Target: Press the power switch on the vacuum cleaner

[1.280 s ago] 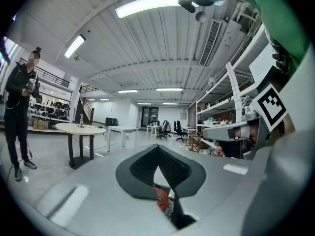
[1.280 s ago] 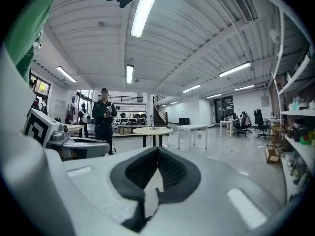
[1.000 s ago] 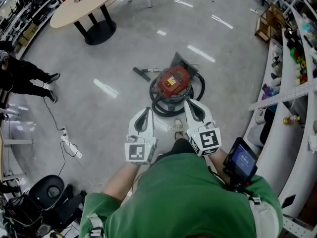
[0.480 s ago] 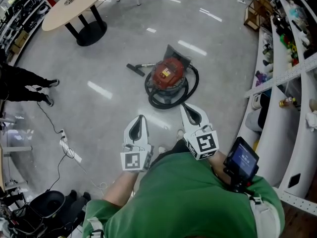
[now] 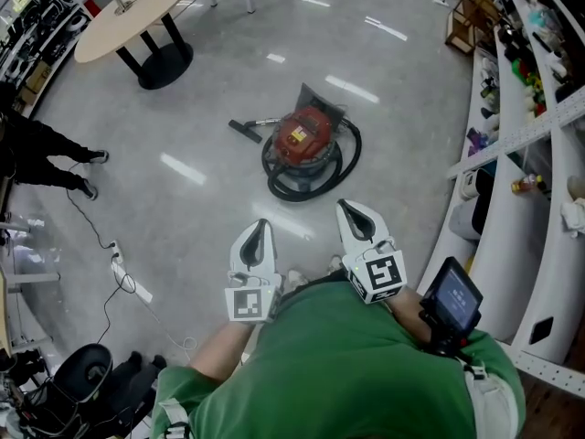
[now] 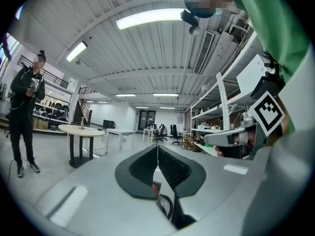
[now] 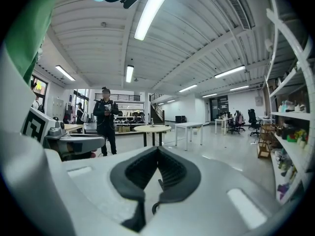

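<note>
Where the pale glossy floor (image 5: 210, 199) lies open ahead of both grippers, stands well apart from them: vacuum cleaner (image 5: 303, 141), round red body with a small yellow-and-white label on top. Ringed by a coiled black hose (image 5: 311, 183), with a black floor nozzle (image 5: 244, 130) lying just to its left. Touched by neither gripper.

Held side by side close to the green shirt (image 5: 338, 364): left gripper (image 5: 259, 224) and right gripper (image 5: 350, 207), each with jaws pressed together at the tips and nothing between them.

Gives the whole layout only from the head view. Shows in the left gripper view just a sliver of red and black hose below the closed tips, plus ceiling lights and a standing person in black (image 5: 41, 149). Adds in the right gripper view white desks and office chairs far back; no clear sight of the vacuum cleaner there.

Bare floor between grippers and vacuum cleaner. Hemmed on the right by long white shelving (image 5: 526, 144). To the left, a power strip with trailing cable (image 5: 123, 271); farther off, a round table (image 5: 132, 12).
</note>
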Tool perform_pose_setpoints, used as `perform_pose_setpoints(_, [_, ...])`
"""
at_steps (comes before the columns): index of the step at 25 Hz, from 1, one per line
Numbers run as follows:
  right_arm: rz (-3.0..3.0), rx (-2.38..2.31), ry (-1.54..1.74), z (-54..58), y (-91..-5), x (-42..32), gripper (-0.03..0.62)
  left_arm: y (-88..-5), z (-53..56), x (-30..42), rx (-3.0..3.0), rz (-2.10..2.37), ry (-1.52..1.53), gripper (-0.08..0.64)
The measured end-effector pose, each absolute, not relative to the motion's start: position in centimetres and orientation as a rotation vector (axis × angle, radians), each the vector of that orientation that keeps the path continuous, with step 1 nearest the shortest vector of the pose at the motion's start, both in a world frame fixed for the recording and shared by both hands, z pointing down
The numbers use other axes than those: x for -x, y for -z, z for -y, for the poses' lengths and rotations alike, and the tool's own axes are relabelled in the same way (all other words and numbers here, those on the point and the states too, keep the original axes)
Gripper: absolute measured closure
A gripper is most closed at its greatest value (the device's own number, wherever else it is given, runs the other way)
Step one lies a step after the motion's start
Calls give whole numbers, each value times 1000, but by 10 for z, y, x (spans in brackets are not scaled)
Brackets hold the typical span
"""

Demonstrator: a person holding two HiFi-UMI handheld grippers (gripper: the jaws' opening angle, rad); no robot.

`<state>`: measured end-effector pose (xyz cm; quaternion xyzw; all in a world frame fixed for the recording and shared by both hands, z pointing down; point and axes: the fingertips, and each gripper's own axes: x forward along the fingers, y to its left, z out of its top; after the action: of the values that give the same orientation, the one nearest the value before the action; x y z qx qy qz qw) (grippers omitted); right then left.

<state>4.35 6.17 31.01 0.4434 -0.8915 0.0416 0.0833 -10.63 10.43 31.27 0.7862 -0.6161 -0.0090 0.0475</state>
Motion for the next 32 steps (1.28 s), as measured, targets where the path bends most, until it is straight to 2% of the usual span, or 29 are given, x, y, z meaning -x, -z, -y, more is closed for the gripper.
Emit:
perform_pose_setpoints(18, [2688, -1329, -177, -78, -311, -81, 589, -306, -101, 70, -2337, 1904, 18, 554])
perform_pose_setpoints(32, [2682, -1319, -167, -80, -312, -81, 589, -315, -101, 57, -2387, 1838, 24, 554])
